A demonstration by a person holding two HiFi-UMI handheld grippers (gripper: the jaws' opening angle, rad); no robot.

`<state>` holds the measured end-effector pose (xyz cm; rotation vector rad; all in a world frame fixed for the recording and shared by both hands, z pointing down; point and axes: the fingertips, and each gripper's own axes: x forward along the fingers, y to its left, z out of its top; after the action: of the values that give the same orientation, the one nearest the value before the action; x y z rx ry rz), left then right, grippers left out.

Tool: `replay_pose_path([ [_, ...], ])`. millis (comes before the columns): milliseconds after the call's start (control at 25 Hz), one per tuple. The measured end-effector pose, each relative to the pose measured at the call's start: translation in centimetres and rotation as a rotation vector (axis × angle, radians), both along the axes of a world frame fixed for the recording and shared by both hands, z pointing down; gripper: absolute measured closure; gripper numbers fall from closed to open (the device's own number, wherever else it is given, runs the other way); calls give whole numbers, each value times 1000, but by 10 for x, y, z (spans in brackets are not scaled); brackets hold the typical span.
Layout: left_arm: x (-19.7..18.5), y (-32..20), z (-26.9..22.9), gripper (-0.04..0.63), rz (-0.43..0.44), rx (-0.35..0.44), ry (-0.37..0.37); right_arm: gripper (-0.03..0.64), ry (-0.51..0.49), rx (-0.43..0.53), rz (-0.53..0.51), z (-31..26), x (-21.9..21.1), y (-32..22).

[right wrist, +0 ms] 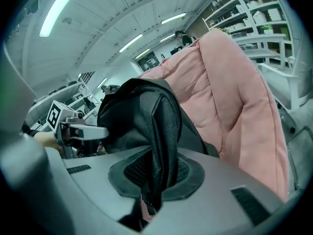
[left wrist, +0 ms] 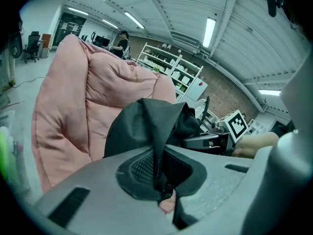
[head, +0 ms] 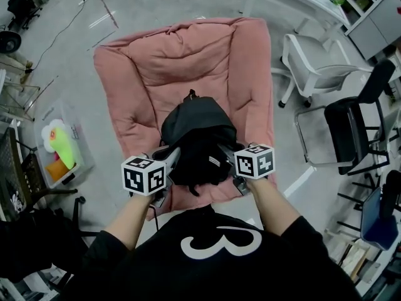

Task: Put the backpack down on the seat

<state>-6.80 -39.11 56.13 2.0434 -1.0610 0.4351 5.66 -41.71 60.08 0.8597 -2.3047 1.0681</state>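
A black backpack (head: 196, 135) hangs between my two grippers over the front part of a big pink cushioned seat (head: 156, 68). My left gripper (head: 170, 160) is shut on a black strap of the backpack (left wrist: 157, 146), pinched between its pads. My right gripper (head: 229, 162) is shut on a padded mesh strap (right wrist: 159, 146) on the bag's other side. In the left gripper view the pink seat (left wrist: 73, 102) rises behind the bag. The right gripper view shows the pink seat (right wrist: 234, 97) to the right of the bag. Whether the bag's bottom touches the cushion is hidden.
A clear bin (head: 62, 144) with colourful things stands on the floor left of the seat. A white chair (head: 313, 68) and a black chair (head: 354, 127) stand to the right. Shelves (left wrist: 176, 75) line the far wall. A dark chair (head: 25, 180) is at the near left.
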Motion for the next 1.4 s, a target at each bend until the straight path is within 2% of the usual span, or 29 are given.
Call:
replay_pose_path([
  [400,6,-42,37,581,66,29,-100,584,54,-37,44,44,4,-38],
  [640,4,-60,61,580,96,42,-212,534,142,-2,93,64,10,-54],
  [920,0,-72,76,559,52,-38,-151,420,185,-13,114,74,17,-61],
  [1000,-4,-73,82,518,37,-55,-160,392,186,-21,102,74,17,-60],
  [1120,-10,-69,89,404,11,-88,-127,353,159,-42,100,71,20,-57],
  [1240,-15,-60,93,355,-5,-109,-62,334,157,-38,112,67,29,-55],
  [1400,-22,-41,91,332,-26,-108,-44,331,164,-15,124,59,45,-48],
])
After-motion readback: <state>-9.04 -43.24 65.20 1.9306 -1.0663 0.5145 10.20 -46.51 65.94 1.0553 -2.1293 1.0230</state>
